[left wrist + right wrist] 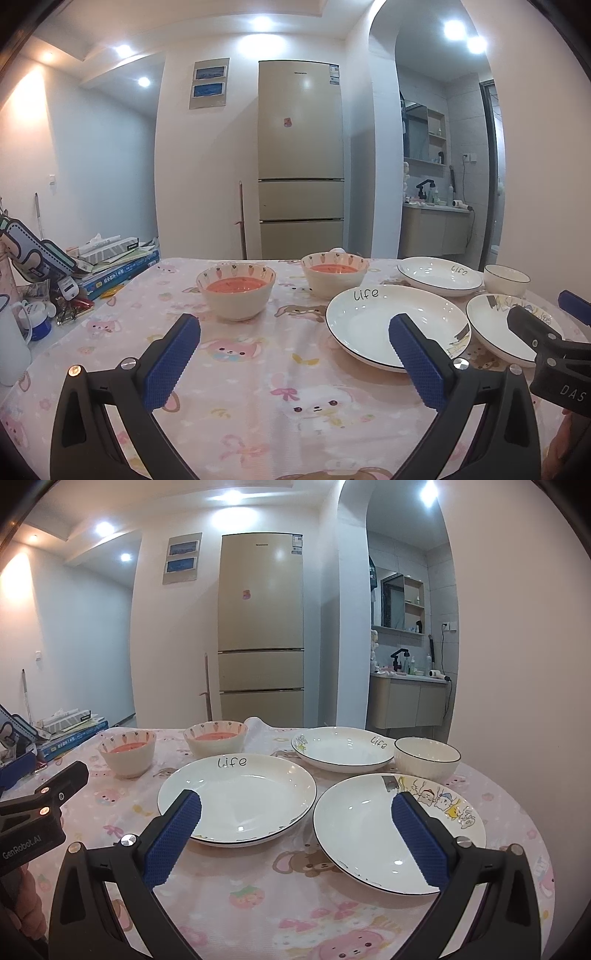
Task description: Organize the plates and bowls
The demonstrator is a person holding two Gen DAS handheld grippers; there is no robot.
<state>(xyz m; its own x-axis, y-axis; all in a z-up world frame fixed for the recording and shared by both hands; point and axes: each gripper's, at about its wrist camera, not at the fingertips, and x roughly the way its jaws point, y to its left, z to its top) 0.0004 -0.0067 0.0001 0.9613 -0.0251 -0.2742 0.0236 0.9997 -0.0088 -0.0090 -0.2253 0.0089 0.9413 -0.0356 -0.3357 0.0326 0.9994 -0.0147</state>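
A: Left gripper [293, 338] and right gripper [295, 812]: both spread wide, holding nothing; poised above the tablecloth [240, 897].

B: Three plates [236, 797] lie ahead of the right gripper; white bowl [426, 757] far right; two carrot bowls [236, 290] far left.

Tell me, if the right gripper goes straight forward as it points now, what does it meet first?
Probably the right gripper, open and empty, meets the near rim of the white cartoon-printed plate or the white "life" plate beside it; depth is unclear.
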